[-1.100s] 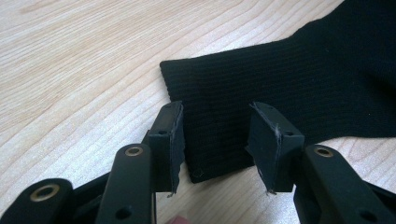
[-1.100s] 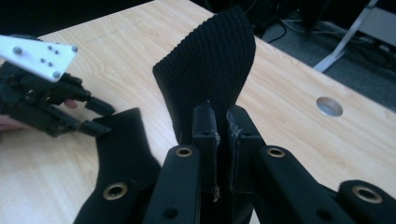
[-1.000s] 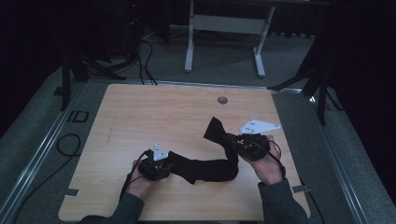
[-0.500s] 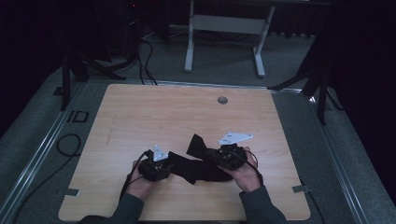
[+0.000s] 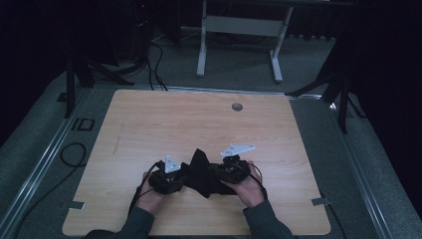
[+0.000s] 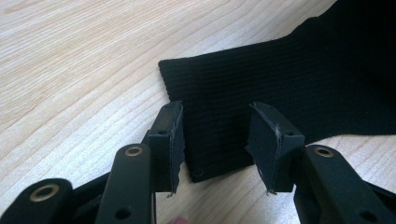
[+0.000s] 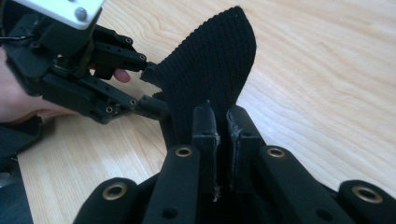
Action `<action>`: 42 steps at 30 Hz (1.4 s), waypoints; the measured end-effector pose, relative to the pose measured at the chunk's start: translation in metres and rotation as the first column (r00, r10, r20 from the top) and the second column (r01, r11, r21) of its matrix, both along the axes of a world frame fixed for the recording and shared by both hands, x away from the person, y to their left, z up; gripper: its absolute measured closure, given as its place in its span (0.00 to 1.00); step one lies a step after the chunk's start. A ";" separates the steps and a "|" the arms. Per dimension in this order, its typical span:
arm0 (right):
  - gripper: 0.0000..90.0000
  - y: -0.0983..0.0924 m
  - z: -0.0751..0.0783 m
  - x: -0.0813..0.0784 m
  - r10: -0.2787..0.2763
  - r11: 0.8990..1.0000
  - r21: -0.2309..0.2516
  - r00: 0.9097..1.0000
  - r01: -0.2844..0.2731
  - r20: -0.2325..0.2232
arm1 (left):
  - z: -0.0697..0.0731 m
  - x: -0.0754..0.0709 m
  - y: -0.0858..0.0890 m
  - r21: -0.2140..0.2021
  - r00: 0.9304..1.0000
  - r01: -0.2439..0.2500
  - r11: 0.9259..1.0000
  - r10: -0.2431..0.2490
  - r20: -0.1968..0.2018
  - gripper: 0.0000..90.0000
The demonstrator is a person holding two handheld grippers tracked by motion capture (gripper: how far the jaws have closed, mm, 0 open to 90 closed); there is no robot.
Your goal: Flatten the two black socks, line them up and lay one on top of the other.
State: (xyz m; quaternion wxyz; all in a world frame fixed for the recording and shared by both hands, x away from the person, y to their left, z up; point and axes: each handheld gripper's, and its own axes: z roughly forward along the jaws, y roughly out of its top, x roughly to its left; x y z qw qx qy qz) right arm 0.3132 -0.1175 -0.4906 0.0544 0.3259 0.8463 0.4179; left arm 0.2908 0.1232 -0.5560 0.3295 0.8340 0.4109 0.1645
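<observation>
On the wooden tabletop (image 5: 149, 124), the left claw (image 6: 215, 135) is standing apart, straddling the flat cuff end of a black sock (image 6: 299, 79) without pinching it. The right claw (image 7: 222, 126) is clamping the sock's other end, which stands upright, having swung down and leftward, folding the sock toward the left claw.

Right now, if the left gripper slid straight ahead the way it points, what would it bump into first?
Most likely the black sock. Its ribbed end already lies between the open jaws of the left gripper, flat on the wooden table. Whether the pads would slide over the fabric or push it is hard to judge.
</observation>
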 end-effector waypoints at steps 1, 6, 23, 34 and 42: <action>0.93 0.004 -0.002 0.001 0.000 1.000 -0.004 1.000 0.000 -0.009 | 0.000 0.000 0.000 0.000 1.000 0.002 1.000 -0.002 -0.001 0.62; 0.93 0.018 -0.016 0.004 -0.001 1.000 -0.017 0.999 0.001 -0.042 | 0.000 0.000 0.000 -0.010 1.000 0.002 1.000 -0.002 -0.006 0.62; 0.92 0.034 -0.044 0.005 -0.014 0.999 -0.034 0.996 0.011 -0.088 | 0.019 -0.002 0.038 -0.142 0.999 -0.037 0.989 0.036 -0.014 0.63; 0.91 0.044 -0.059 0.003 0.007 0.994 -0.111 0.997 -0.016 -0.079 | 0.011 -0.001 0.013 -0.091 0.999 0.027 0.995 -0.031 -0.035 0.66; 0.68 0.039 -0.047 -0.003 0.018 0.994 -0.108 0.999 -0.022 -0.038 | 0.004 -0.003 0.000 0.031 1.000 0.028 0.999 -0.028 -0.010 0.76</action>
